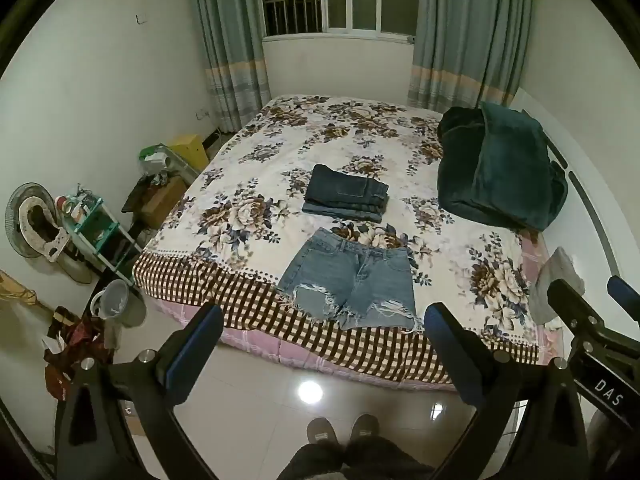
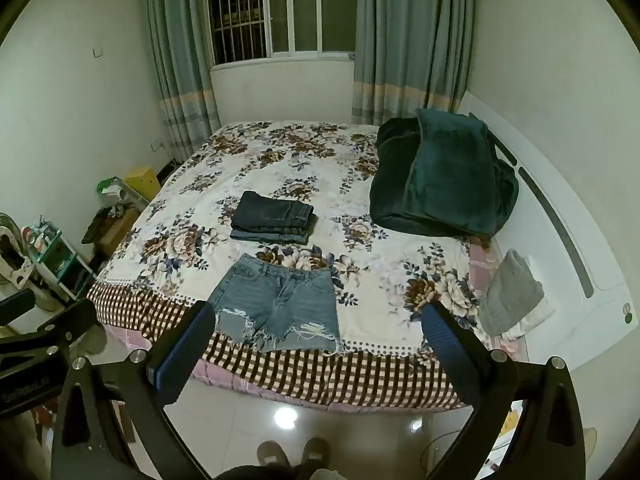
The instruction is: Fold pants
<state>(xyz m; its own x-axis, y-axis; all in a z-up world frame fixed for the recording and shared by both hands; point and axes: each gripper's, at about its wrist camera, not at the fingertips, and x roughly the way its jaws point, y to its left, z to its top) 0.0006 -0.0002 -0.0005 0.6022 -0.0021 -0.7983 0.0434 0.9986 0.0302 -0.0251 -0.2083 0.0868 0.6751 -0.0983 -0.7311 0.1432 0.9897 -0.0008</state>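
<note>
- Right now I hold both claws back from the bed (image 1: 240, 264), above the tiled floor at its foot; neither touches any cloth.
- My left claw (image 1: 324, 322) has its fingers spread wide and holds nothing; my right claw (image 2: 320, 322) is just as wide apart and just as empty.
- What I have to fold, the denim shorts (image 1: 348, 280), lies flat on the floral bedsheet near the foot edge, waistband toward the window, frayed leg hems toward me and reaching onto the checked border.
- Just beyond the shorts sits a stack of folded dark jeans (image 1: 346, 198), apart from them, so I judge those done and the shorts next.
- Further off to the right rests a dark green blanket (image 1: 500, 172), and a grey cloth (image 2: 510, 292) lies at the bed's right edge; both are well clear of my work.
- For the step in hand, the approach, I would bring one claw to each end of one side of the shorts, one at the waistband corner and one at the hem.
- I should pinch both denim layers but not the sheet beneath, or the sheet will lift too.
- Frayed threads give a poor hold, so I would grip the solid cloth above the tears.
- Then I would carry that side over evenly, leg onto leg, keeping the waistband aligned.
</note>
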